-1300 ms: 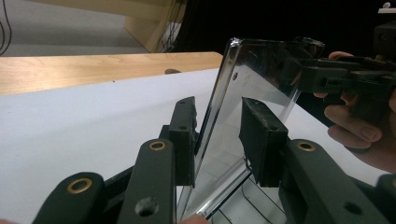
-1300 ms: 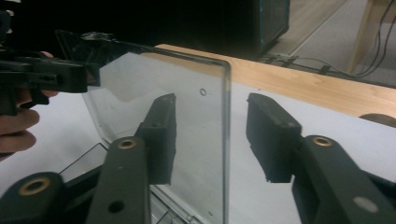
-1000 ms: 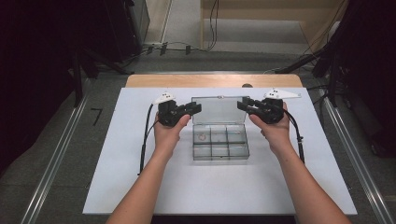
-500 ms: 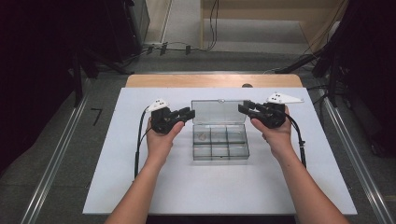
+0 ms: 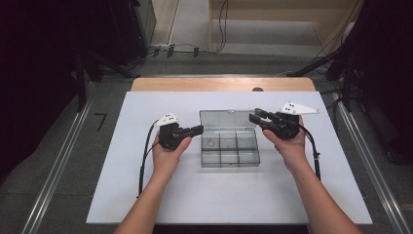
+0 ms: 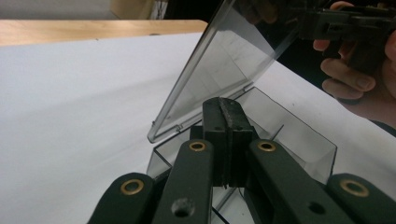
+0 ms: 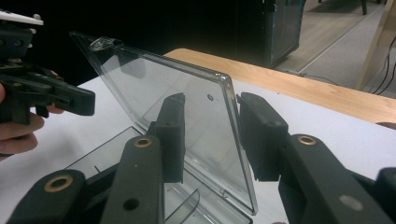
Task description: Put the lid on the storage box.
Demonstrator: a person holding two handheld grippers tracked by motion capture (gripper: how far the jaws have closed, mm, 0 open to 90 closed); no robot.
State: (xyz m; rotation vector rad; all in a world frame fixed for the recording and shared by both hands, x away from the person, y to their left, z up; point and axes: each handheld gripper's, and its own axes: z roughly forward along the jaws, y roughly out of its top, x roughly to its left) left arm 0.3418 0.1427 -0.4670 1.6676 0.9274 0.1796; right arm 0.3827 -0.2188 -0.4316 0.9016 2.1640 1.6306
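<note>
Clear compartment box (image 5: 230, 148) sits mid-bench on the white bench (image 5: 122, 195), lid (image 5: 228, 119) raised at its far edge and leaning back. One small item lies in a left compartment; too small to identify.

Left gripper (image 5: 197, 129): just beside the box's left wall, fingers (image 6: 226, 121) pressed together with nothing between them; they have just been closing. In the left gripper view the shut tips sit just near of the box's left wall, below the lid's corner, and whether they touch it cannot be told.

Right gripper (image 5: 254, 120): at the lid's right edge. In the right gripper view the fingers (image 7: 170, 126) stand apart, one on each side of the lid's edge; pads not pressing on the plastic.

Step in hand, as judged: handling the lid, likely lowering it.

Doing it well:
- Right fingers should guide the lid edge, not pinch hard; thin plastic may flex or slip.
- Left tips brace the base against sliding.
- Swing about the hinge line, slowly.
- Keep tips out of the compartments.
</note>
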